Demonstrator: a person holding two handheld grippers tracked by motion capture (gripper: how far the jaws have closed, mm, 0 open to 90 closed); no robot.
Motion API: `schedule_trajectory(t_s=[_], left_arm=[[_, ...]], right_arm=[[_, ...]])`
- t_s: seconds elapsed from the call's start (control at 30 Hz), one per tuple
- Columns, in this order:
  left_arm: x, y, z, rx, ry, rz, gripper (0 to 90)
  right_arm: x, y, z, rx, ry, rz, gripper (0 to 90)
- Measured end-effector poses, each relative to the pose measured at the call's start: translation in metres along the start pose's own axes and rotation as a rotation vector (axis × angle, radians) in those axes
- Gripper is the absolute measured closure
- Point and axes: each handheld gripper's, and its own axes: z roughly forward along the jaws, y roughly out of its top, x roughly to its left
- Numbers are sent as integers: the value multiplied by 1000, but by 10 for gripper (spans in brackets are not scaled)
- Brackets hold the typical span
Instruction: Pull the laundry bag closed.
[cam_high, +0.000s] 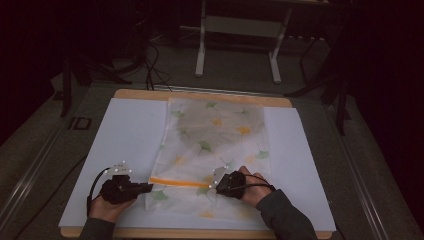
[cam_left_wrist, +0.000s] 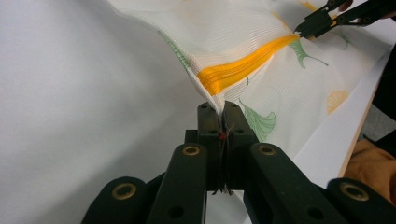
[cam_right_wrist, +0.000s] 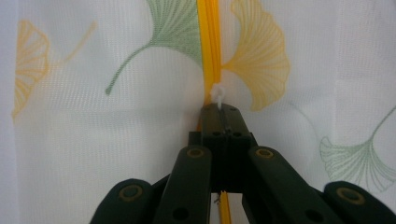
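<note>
The left gripper (cam_left_wrist: 220, 108) is clenched on the mesh bag's (cam_high: 215, 135) corner, just beside the orange zipper's (cam_left_wrist: 243, 65) end. The right gripper (cam_right_wrist: 219, 108) is clamped on what looks like the white zipper pull (cam_right_wrist: 217, 93) — farther along the zipper.

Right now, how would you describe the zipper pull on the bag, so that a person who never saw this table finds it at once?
On the white board lies a sheer mesh bag printed with green and yellow ginkgo leaves. An orange zipper runs across its near part. The small white zipper pull sits on that band, at the tips of the shut right gripper; it is the band's one white piece.
</note>
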Motion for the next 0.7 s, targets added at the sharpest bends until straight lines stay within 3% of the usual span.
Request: schedule_trajectory(t_s=[0.7], left_arm=[[1,0,-1,-1,4,-2,884]], right_arm=[[-1,-18,-6,-1,-16,11,900]])
